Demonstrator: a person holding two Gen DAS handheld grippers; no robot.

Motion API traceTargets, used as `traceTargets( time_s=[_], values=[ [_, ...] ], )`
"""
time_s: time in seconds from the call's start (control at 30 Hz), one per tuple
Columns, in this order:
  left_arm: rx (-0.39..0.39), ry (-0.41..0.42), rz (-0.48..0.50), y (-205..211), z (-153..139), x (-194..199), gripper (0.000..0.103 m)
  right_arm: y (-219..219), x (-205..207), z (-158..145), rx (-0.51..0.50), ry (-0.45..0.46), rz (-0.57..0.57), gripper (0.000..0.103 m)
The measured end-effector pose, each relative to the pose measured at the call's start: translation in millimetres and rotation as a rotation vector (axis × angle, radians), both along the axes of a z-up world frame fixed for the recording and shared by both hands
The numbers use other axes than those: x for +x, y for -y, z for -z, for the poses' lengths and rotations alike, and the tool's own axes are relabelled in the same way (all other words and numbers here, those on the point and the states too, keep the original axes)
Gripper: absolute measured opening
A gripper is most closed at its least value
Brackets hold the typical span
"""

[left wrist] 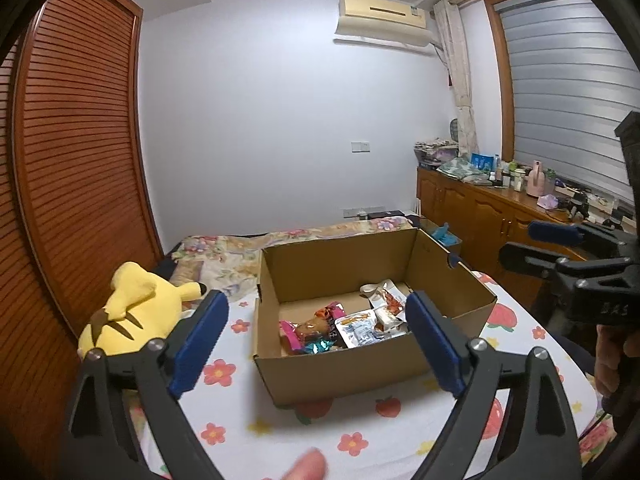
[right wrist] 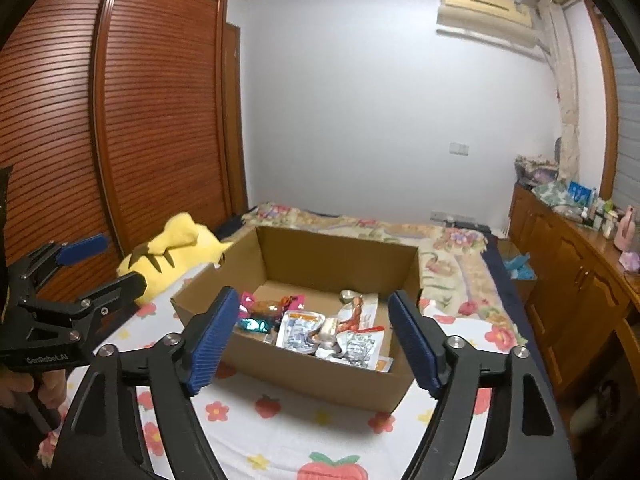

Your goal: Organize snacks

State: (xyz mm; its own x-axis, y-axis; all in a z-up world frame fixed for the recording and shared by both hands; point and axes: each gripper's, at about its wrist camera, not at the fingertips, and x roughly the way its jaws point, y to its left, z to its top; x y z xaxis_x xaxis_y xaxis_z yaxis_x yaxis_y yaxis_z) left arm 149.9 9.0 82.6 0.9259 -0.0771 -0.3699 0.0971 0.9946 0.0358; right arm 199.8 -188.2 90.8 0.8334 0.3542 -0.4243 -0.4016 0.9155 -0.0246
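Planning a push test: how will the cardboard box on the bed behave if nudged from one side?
The cardboard box probably slides easily: only a few thin snack packets lie inside, so it looks light. Its open-topped walls may flex instead of moving the whole box. The soft floral sheet could bunch and snag an edge.

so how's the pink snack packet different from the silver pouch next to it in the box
The pink snack packet is bright pink and crinkled, lying at the left end of the pile; the silver pouch is shiny foil, flatter, and sits nearer the middle. Both lie loose on the floor of the cardboard box.
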Motion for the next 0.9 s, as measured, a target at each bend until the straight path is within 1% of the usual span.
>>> traceTargets(
  time_s=[0.1,0.33,0.53,0.7,0.9],
  values=[
    [-0.003,0.007,-0.004,-1,-2,-9,0.094,3,-12,-6,0.012,0.020,0.008,0.088],
    [0.023,0.018,-0.043,4,-2,-30,0.097,8,-35,-10,0.011,0.061,0.046,0.092],
    [-0.005,0.000,-0.025,7,5,-43,0.098,17,-51,2,0.033,0.070,0.099,0.093],
    [0.003,-0.004,-0.035,12,10,-55,0.098,18,-63,12,0.031,0.067,0.119,0.093],
    [-0.018,-0.011,-0.031,14,19,-64,0.098,24,-77,22,0.047,0.071,0.139,0.093]
  ],
)
